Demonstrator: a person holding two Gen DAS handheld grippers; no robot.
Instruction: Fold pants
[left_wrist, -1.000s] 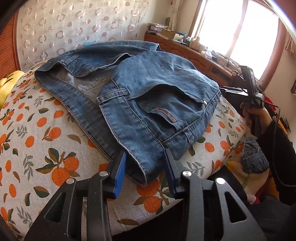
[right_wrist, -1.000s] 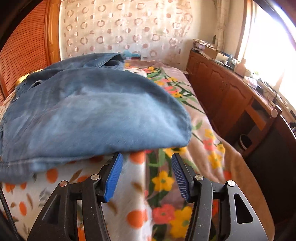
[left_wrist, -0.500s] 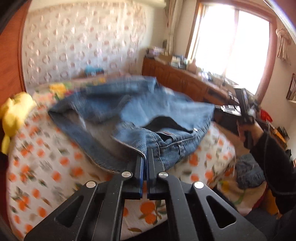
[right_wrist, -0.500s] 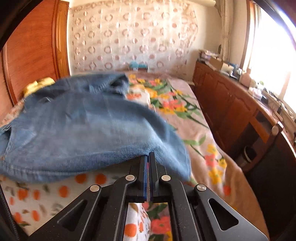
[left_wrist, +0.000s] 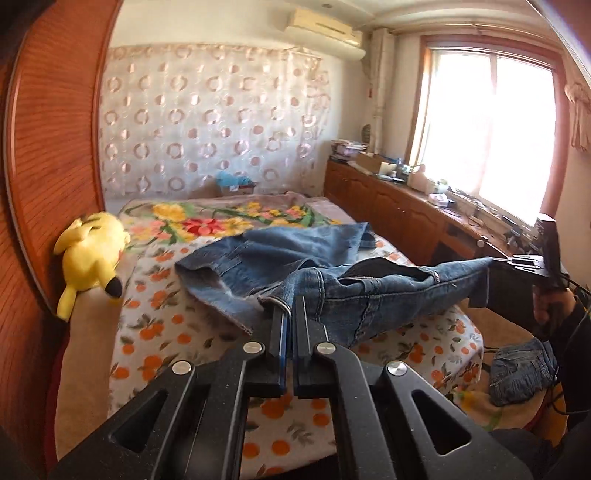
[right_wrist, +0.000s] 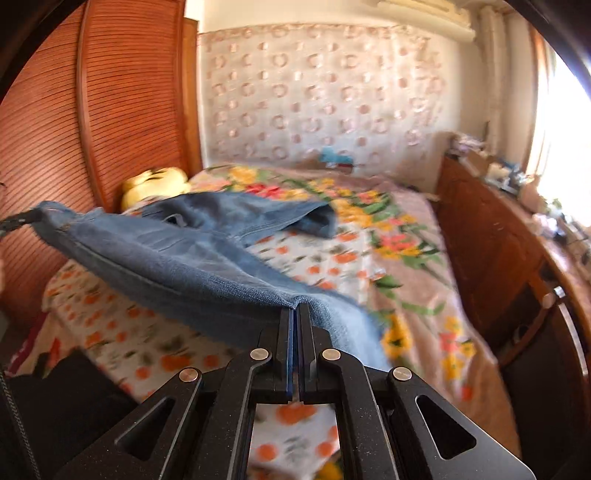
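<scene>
Pants: one pair of blue denim jeans, held up at two points and stretched in a sagging band across the middle of both views; the far part still lies on the bed.
Left gripper: lower centre of the left wrist view, jaws drawn together with only a sliver between the blue pads; they pinch the denim edge with its stitched hem and waistband seam.
Right gripper: lower centre of the right wrist view, jaws likewise pressed nearly together, clamped on a hemmed denim edge; a flap of cloth hangs to the right of the fingers. The same tool shows at the right edge of the left wrist view, gripping the far end of the band.
Hand: one, dark-sleeved, at the right edge of the left wrist view, wrapped around the right tool's handle.
Appearance of the pants: mid-blue, faded in patches, lighter on the inner face; orange-tan seam stitching and a rivet are visible; the held section is taut along its top edge and slack below. The right wrist view is blurred.
Bed: one, covered with a white sheet printed with oranges; a flowered blanket lies beyond it.
Plush toy: one, yellow, at centre left against the wooden headboard.
Second denim garment: one, crumpled, lower right of the left wrist view.
Grippers counted: two.
</scene>
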